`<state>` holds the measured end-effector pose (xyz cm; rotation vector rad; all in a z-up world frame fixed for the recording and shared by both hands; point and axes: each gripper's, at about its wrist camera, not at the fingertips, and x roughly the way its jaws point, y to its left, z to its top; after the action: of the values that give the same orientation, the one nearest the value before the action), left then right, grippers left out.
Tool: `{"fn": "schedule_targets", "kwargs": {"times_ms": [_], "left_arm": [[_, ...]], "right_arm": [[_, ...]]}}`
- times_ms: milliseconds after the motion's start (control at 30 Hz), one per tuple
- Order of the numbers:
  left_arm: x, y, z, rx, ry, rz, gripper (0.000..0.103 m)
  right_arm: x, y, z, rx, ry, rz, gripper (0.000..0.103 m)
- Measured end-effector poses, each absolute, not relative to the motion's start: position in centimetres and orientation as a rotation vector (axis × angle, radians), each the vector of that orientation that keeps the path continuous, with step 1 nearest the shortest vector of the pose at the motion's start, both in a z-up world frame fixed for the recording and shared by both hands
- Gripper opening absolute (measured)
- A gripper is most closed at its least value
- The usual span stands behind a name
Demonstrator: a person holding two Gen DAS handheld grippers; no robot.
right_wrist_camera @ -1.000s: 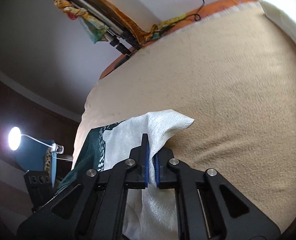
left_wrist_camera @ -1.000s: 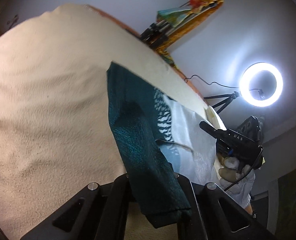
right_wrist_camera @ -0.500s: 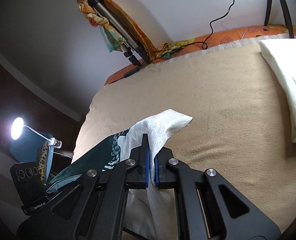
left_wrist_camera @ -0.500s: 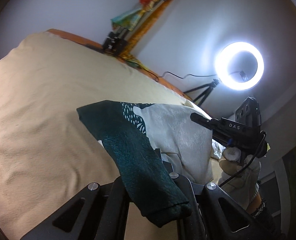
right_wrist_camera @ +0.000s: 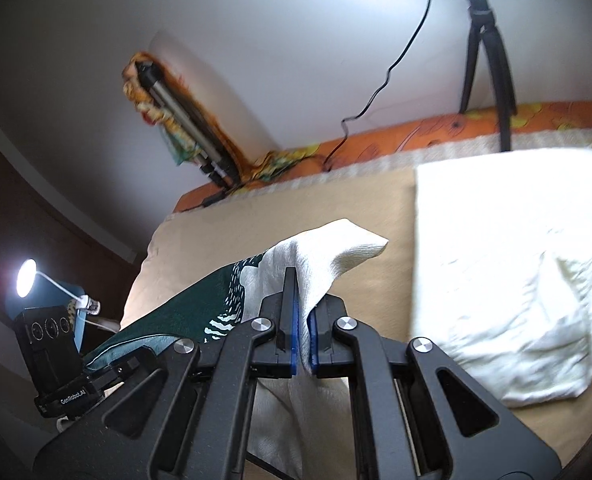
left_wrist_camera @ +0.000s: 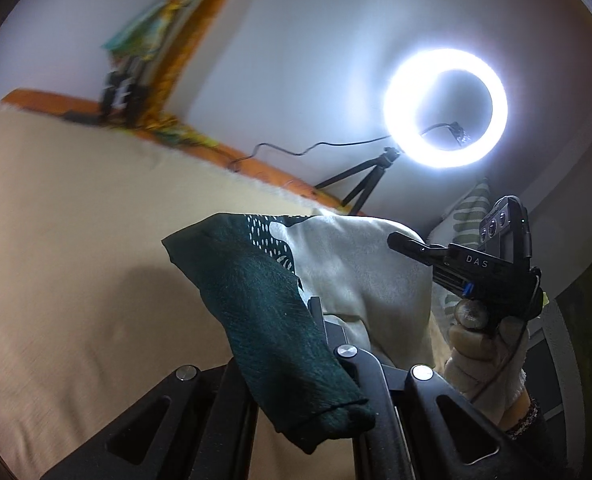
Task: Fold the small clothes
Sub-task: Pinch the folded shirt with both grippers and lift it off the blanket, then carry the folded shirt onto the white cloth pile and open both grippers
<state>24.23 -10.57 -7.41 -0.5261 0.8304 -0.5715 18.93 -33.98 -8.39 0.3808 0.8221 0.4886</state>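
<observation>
A small garment, dark green at one end [left_wrist_camera: 264, 312] and cream white at the other [right_wrist_camera: 328, 256], hangs stretched between my two grippers above the beige blanket [left_wrist_camera: 76, 240]. My left gripper [left_wrist_camera: 308, 320] is shut on the green end, which drapes over its fingers. My right gripper [right_wrist_camera: 303, 304] is shut on the white end, a corner sticking up past its blue pads. The right gripper also shows in the left wrist view [left_wrist_camera: 408, 246], and the left gripper in the right wrist view [right_wrist_camera: 108, 372].
A folded white cloth [right_wrist_camera: 516, 272] lies on the blanket at the right. A lit ring light on a tripod [left_wrist_camera: 444, 108] stands at the bed's far edge with its cable. A bundled tripod [right_wrist_camera: 184, 128] leans on the wall. A lamp [right_wrist_camera: 26, 280] glows left.
Both grippers have lifted and tilted up with the garment; it has left the blanket and hangs between them. The folded white cloth has come further into the right wrist view.
</observation>
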Motion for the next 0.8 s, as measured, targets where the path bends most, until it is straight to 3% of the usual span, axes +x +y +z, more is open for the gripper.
{"fn": "schedule_targets", "kwargs": {"times_ms": [467,800], "left_arm": [[31.5,-26.6,-4.5,-0.411,0.758,-0.683,0.000],[33.3,-32.9,-9.1,-0.384,0.837,-0.701,0.000]], "right_arm": [[23.8,-49.6,-5.9,0.409,0.711,0.362,0.005],[26.6,-54.8,-9.5,0.401,0.753,0.302,0.005]]}}
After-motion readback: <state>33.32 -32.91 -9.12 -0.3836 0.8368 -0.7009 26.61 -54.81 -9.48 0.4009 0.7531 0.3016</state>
